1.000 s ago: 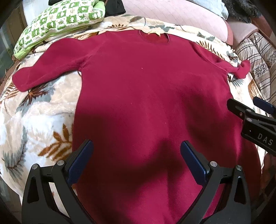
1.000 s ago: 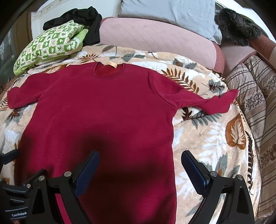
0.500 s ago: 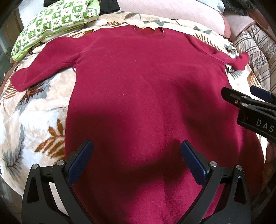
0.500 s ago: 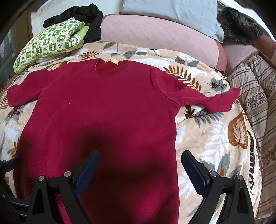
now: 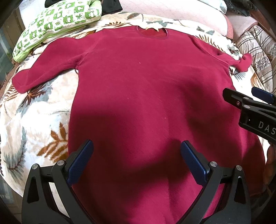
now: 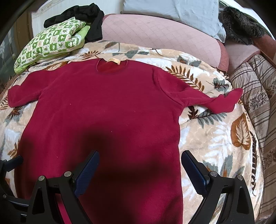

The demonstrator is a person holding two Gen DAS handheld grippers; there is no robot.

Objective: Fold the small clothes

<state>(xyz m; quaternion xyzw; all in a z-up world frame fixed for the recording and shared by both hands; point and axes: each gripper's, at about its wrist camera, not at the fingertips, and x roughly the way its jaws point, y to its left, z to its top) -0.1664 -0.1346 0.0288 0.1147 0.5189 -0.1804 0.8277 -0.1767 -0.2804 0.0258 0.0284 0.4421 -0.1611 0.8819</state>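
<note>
While the red sweater (image 5: pixel 146 96) lies flat, both grippers' fingers (image 5: pixel 81 162) (image 6: pixel 193 170) hover spread apart.

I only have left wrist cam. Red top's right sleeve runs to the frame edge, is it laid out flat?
Observer: No. In the right wrist view the right sleeve is twisted near the cuff, on the leaf-print blanket.
Operator: Right tongs, open? I only see them side-on.
Observer: Open. The right tongs straddle the red top at its right side edge, holding nothing.
Operator: Anything past the pink cushion?
Observer: A grey pillow behind the pink cushion, and a dark furry item to its right.
</note>
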